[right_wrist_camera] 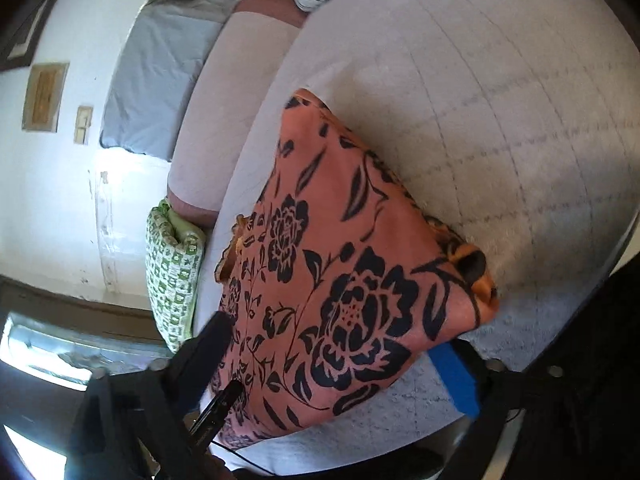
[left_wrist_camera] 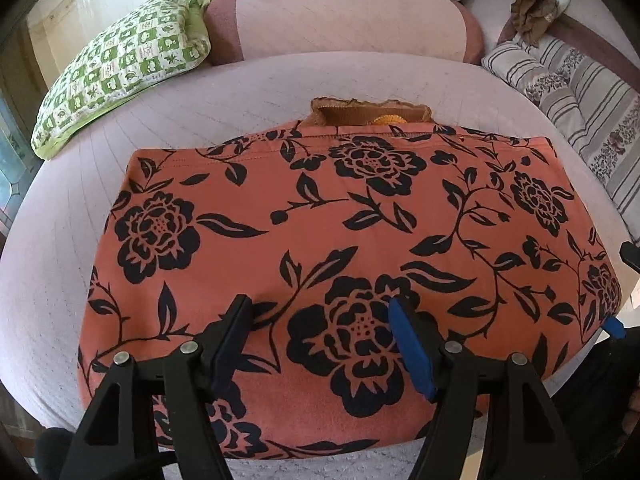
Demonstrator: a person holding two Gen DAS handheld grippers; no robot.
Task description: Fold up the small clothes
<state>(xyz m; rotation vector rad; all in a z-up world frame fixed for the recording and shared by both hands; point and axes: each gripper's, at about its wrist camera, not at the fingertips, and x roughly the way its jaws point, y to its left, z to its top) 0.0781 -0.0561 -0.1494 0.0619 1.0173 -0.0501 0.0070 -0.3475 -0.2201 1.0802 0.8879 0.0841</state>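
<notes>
A pale lilac quilted bed cover [left_wrist_camera: 208, 92] carried everything, with a green-checked pillow [left_wrist_camera: 120, 64] toward its far left corner, a pink bolster [left_wrist_camera: 340, 20] along the far edge and striped bedding [left_wrist_camera: 568, 92] at the far right. The task's thing, an orange garment with a black flower print [left_wrist_camera: 340, 216], lay folded in a broad rectangle across the middle of the cover, its near edge close to the cover's near edge; a brown collar [left_wrist_camera: 368, 114] poked out at the far hem.

The left gripper [left_wrist_camera: 320, 316] stood with its jaws apart over the near part of the cloth, one black finger and one blue-padded finger [left_wrist_camera: 408, 344] straddling a large printed flower, holding nothing. The right gripper [right_wrist_camera: 340, 364] was also spread wide at the garment's right-hand end, its blue pad [right_wrist_camera: 456, 376] just beside the near right corner; whether it touched the cloth could not be told, as that view was blurred.

The step in hand looked like taking hold for another fold. To do it well, each gripper should probably pinch through all layers at matching points on one edge, then lift together and level so the stack would not slide apart, and lay the edges flush.
</notes>
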